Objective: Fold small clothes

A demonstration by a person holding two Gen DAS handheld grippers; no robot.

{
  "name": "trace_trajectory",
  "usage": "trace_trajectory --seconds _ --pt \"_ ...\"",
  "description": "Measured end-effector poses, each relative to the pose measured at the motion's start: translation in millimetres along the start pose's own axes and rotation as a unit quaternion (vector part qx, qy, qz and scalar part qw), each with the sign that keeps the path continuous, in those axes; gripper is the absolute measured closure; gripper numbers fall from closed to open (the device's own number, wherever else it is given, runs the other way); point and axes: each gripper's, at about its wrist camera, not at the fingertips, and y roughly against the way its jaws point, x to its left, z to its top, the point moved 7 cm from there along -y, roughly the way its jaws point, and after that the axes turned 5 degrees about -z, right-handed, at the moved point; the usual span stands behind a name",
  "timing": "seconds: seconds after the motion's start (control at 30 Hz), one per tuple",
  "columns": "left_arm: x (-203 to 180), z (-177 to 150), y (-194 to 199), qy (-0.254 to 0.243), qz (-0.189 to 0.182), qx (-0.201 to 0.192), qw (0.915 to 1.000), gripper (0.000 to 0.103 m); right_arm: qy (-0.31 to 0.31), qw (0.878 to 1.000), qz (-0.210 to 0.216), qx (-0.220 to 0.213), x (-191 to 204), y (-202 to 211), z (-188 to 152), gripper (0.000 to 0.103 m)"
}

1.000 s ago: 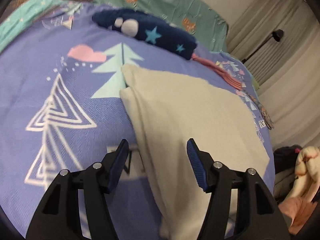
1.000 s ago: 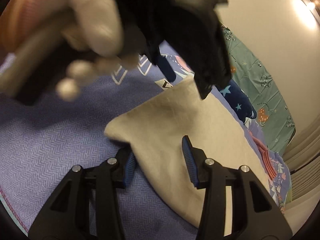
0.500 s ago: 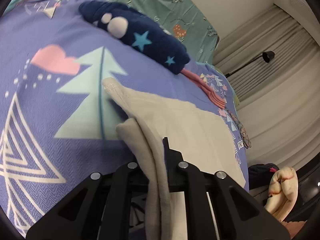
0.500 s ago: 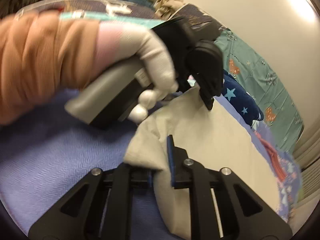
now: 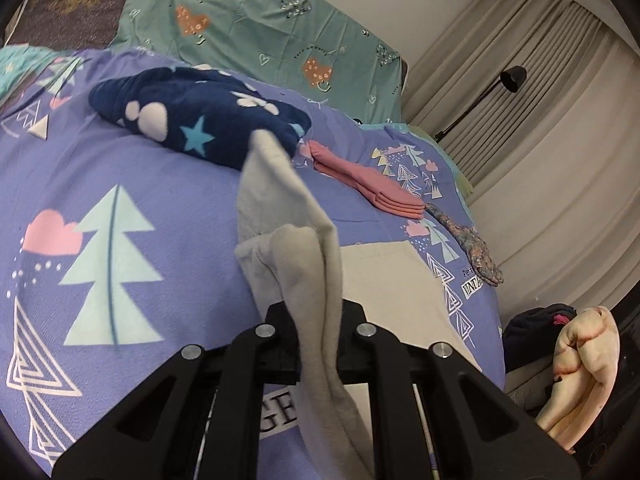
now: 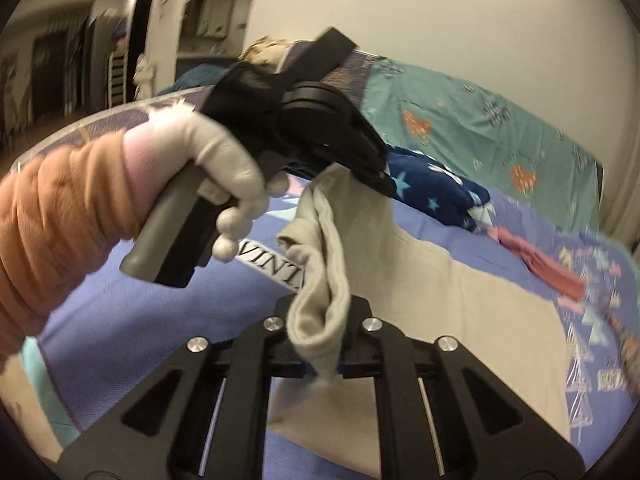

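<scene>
I see the beige cloth (image 5: 308, 264) gathered into folds and lifted by one edge off the purple bedspread (image 5: 132, 168), while its far part still lies flat on it. Beyond it rest a folded navy fleece with stars (image 5: 200, 124), a folded pink garment (image 5: 368, 184) just beside that, and a small flowered piece (image 5: 468, 244) near the bed's edge.

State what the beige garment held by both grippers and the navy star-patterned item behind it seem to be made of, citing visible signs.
Beige garment: probably soft matte cotton knit; it droops limply and bunches in rounded folds. Navy item: likely plush fleece, with thick, fuzzy-looking rolled edges.
</scene>
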Motion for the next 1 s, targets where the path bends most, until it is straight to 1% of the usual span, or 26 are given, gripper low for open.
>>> trace_trajectory --seconds 0.07,0.27,0.47,0.7,0.83,1.0 --pt "-15 5 -7 -0.008 0.008 0.003 0.9999 0.094 -0.024 1.0 0.008 -0.003 -17 7 1 0.095" --pt "-55 13 -35 -0.024 0.025 0.011 0.9993 0.094 -0.077 0.997 0.009 -0.018 -65 26 -3 0.095" --pt "-95 15 -78 -0.04 0.042 0.026 0.998 0.094 -0.137 0.99 0.007 -0.016 -122 39 -21 0.095" --pt "-135 5 -142 -0.068 0.057 0.063 0.9941 0.094 -0.23 0.973 0.005 0.009 -191 41 -62 0.095" --pt "-155 -7 -181 -0.09 0.065 0.089 0.9899 0.094 -0.266 0.964 -0.008 0.021 -220 42 -88 0.095" --pt "-173 -18 -219 -0.115 0.08 0.11 0.9841 0.094 -0.308 0.95 -0.029 0.037 -254 44 -118 0.095"
